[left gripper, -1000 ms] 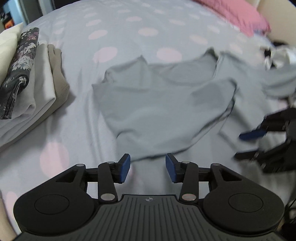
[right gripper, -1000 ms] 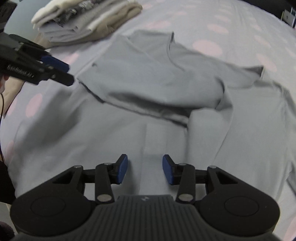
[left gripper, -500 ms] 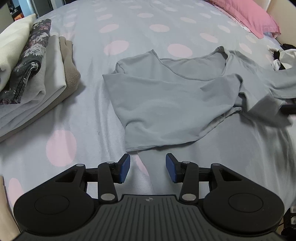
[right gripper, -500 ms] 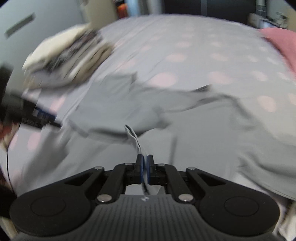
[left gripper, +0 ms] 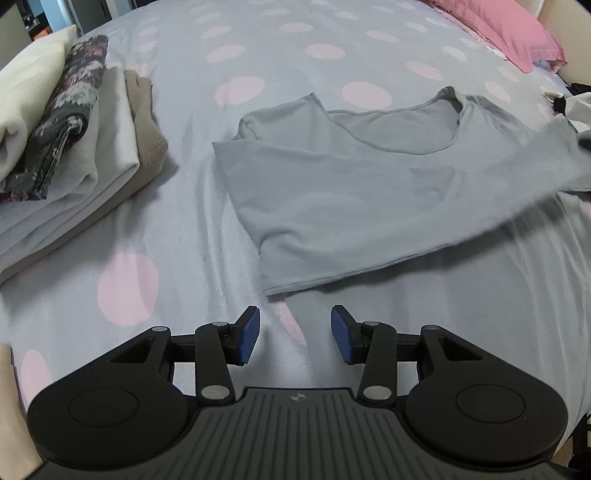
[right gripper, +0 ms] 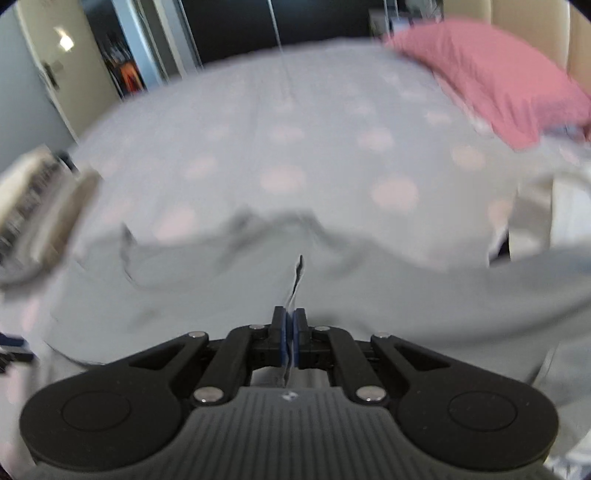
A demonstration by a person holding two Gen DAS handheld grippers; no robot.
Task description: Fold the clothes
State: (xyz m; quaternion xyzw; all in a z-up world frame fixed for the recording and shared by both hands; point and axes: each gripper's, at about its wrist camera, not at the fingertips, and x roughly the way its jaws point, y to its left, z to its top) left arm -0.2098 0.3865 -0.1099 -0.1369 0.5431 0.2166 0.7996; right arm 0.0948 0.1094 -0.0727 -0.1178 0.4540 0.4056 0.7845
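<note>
Left wrist view: grey long-sleeved top (left gripper: 332,192) lies on the polka-dot bedsheet (left gripper: 229,37), centre to right of frame, neckline toward the top, hem toward the bottom. Stack of folded clothes (left gripper: 70,147) at left edge, well apart from the top. Pink pillow (left gripper: 513,29) in upper right corner. Left gripper (left gripper: 293,334) at bottom centre, just below the hem, not touching. Right wrist view: right gripper (right gripper: 290,332) at bottom centre, fingers (right gripper: 282,332) pinching a fold of the top; pillow upper right, stack at left edge.
</note>
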